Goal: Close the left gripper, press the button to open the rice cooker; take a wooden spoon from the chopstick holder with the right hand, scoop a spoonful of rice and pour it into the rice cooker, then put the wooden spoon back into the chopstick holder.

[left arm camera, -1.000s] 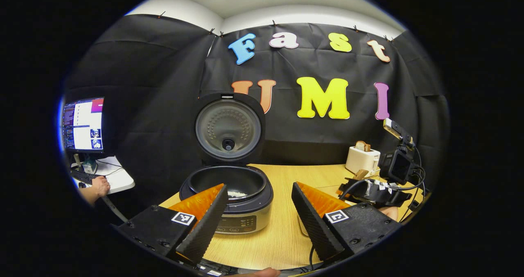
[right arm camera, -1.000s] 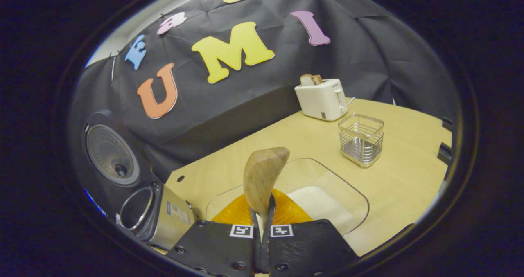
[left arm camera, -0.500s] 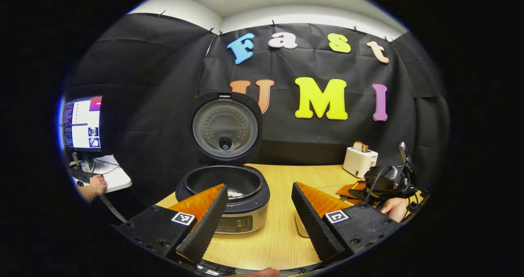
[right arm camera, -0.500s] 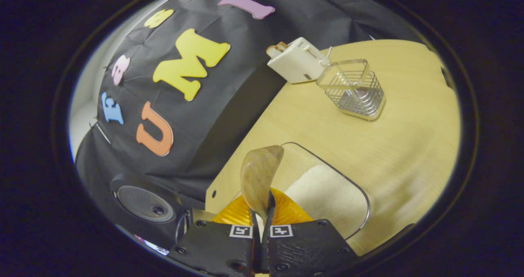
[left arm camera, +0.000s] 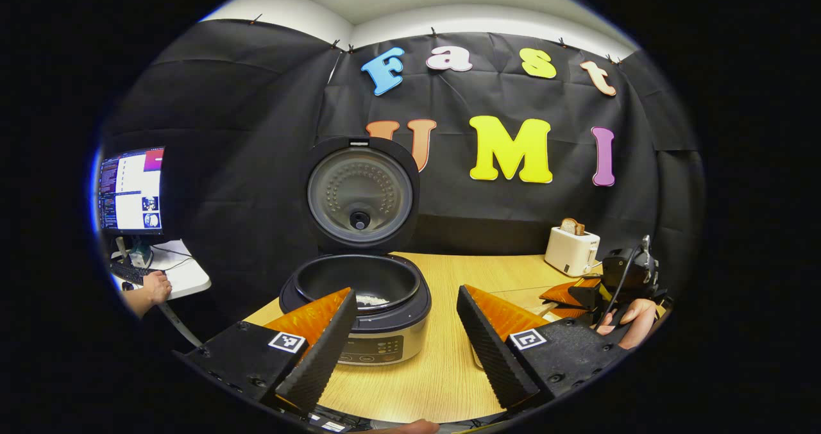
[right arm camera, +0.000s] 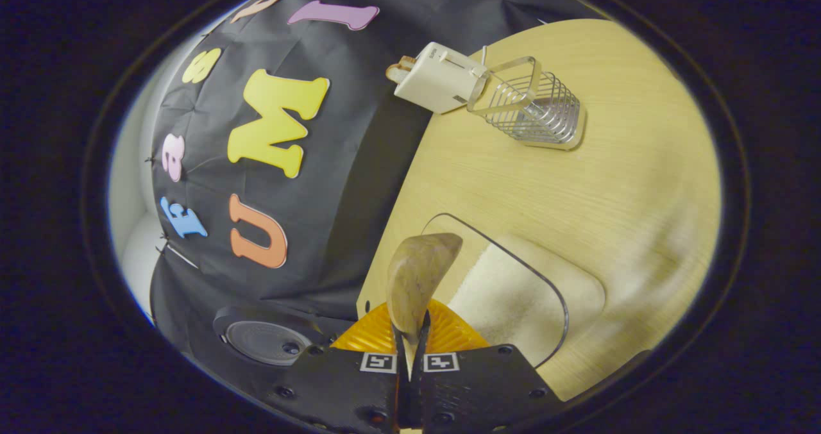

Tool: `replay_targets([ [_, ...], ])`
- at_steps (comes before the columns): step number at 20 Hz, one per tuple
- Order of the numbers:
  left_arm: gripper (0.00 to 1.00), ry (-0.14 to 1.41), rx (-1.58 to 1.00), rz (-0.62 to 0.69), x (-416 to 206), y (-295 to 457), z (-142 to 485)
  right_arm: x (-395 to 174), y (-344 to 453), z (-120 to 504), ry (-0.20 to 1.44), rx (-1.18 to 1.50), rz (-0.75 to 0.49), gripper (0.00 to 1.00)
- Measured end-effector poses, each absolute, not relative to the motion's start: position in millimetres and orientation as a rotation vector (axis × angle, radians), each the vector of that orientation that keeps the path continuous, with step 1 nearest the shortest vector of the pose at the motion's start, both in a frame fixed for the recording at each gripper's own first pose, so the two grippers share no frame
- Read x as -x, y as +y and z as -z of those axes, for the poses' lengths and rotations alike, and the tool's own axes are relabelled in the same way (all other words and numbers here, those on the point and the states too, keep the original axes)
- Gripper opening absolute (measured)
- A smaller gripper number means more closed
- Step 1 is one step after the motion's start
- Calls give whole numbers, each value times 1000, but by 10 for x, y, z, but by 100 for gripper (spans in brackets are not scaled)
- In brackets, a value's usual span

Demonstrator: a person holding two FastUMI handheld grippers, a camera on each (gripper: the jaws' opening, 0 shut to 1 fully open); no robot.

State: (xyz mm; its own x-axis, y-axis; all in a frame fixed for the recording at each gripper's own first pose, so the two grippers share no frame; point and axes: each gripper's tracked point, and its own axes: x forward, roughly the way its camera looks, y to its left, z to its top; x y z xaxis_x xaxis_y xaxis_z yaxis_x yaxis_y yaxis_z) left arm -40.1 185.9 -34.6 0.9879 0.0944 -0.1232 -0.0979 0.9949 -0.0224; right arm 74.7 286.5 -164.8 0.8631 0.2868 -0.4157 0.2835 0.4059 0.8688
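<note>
Wooden spoon (right arm camera: 417, 277): pale brown grain, rounded bowl seen edge-on, standing up from betw. the right gripper (right arm camera: 410, 350) jaws, which are clamped tight on its handle. Spoon bowl looks empty. It sits over the near edge of the clear rice dish (right arm camera: 513, 293), white rice inside, on the counter (right arm camera: 616, 184). Wire chopstick holder (right arm camera: 529, 104) just beside the toaster (right arm camera: 436, 78) at the far end. Rice cooker (left arm camera: 369, 293) lid up, a little rice in the pot; left gripper (left arm camera: 407, 331) jaws wide apart, nothing betw. them, in front of cooker. Vs 0.5 s ago: right gripper view rolled further, counter now steeper, holder & toaster nearer top; in left gripper view the right gripper (left arm camera: 587, 293) sits lower, by the toaster.
</note>
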Motion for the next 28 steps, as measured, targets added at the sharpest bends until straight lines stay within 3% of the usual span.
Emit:
replay_targets([
  [7, 99, 121, 20, -113, 379, 1862, 354, -700, 2500, 1541, 520, -1310, 5, 1],
  [17, 100, 142, 17, -157, 325, 1971, 436, -683, 2327, 1315, 562, -1646, -136, 1],
  [28, 100, 144, -5, -173, 400, 2122, 408, -703, 2627, 1024, 588, -1615, -173, 0],
])
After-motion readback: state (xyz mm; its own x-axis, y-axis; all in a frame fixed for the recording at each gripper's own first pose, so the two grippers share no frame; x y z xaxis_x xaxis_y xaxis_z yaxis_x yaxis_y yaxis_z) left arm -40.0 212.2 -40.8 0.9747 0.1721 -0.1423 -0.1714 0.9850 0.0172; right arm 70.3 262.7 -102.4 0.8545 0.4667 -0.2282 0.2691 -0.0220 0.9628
